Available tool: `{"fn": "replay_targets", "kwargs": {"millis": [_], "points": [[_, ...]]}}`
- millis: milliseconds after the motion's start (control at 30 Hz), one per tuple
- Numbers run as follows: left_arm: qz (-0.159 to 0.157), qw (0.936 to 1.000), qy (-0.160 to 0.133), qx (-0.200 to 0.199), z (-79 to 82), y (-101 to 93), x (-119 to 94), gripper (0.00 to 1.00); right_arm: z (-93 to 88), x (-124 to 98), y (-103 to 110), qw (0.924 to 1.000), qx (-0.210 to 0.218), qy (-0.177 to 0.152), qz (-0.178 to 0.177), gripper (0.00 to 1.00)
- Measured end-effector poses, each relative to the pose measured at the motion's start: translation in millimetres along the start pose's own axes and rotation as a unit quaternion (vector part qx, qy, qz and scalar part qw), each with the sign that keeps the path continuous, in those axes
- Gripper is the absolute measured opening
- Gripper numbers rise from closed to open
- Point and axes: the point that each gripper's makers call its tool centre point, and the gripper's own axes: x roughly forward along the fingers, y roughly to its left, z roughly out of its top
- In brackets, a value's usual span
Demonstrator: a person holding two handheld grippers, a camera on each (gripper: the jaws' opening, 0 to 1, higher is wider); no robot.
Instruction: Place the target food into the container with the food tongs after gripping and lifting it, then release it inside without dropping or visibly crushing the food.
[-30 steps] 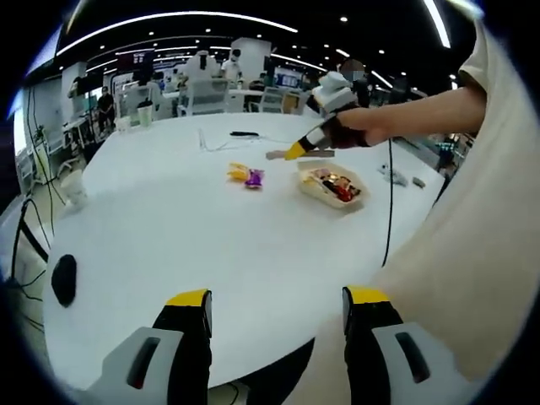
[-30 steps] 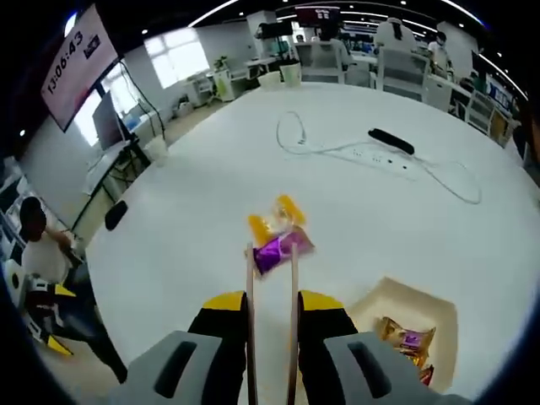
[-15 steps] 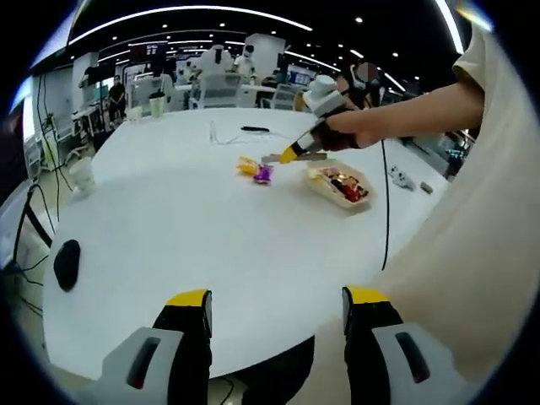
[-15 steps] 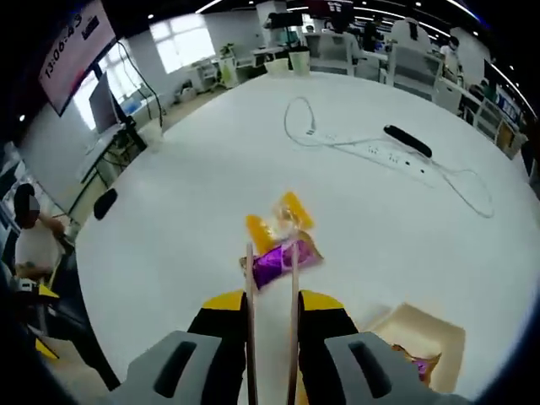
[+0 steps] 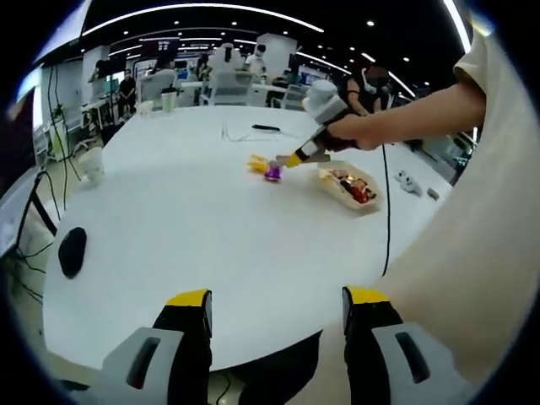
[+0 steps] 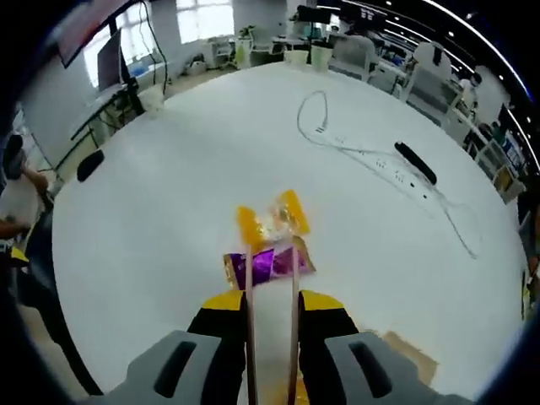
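Early stage: right gripper (image 6: 272, 316) clamped on tongs (image 6: 271, 337), tips at purple snack (image 6: 266, 267) lying on table (image 6: 152, 211), not lifted. Left gripper (image 5: 276, 325) released, idle. Left: grip, lift, carry to container (image 5: 350, 186).

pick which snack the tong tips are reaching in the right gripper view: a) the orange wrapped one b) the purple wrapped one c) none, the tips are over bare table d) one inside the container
b: in the right gripper view the two thin arms of the food tongs end at the purple wrapped snack, with the orange wrapped snack lying just beyond it on the white table.
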Motion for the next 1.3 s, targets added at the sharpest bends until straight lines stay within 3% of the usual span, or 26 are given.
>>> {"fn": "replay_targets", "kwargs": {"millis": [33,133,167,233,333,367,433,667,933,1300], "points": [[0.009,0.9999,0.002,-0.009,-1.5,3.1,-2,0.62,8.0,17,-6,0.9999,-0.008,0.009,0.001,0.22],[0.019,0.9994,0.007,-0.027,-4.3,2.4,-1,0.62,4.8,43,-5,0.9988,-0.035,0.034,-0.005,0.22],[0.019,0.9994,0.006,-0.029,-2.9,3.0,0,0.62,4.6,43,-5,0.9987,-0.036,0.034,-0.006,0.22],[0.026,0.9990,0.005,-0.036,-3.9,8.4,-1,0.62,0.9,51,-11,0.9932,-0.094,0.059,-0.035,0.22],[0.035,0.9982,0.007,-0.049,-12.2,12.6,-5,0.62,5.9,58,-13,0.9912,-0.109,0.058,-0.048,0.22],[0.036,0.9979,0.006,-0.053,-13.8,14.2,-6,0.62,12.5,63,-11,0.9816,-0.171,0.062,-0.059,0.22],[0.038,0.9978,0.005,-0.054,-13.5,16.2,-7,0.62,11.7,71,-3,0.9767,-0.193,0.074,-0.056,0.22],[0.039,0.9976,-0.001,-0.058,-12.4,15.1,-7,0.62,-12.9,57,3,0.9773,-0.191,0.083,-0.039,0.22],[0.033,0.9982,-0.001,-0.050,-10.1,11.5,-6,0.62,-47.3,51,24,0.9702,-0.217,0.108,0.000,0.22],[0.024,0.9989,0.000,-0.041,-10.1,5.7,-5,0.62,-65.1,44,29,0.9783,-0.180,0.101,0.023,0.20]]}}
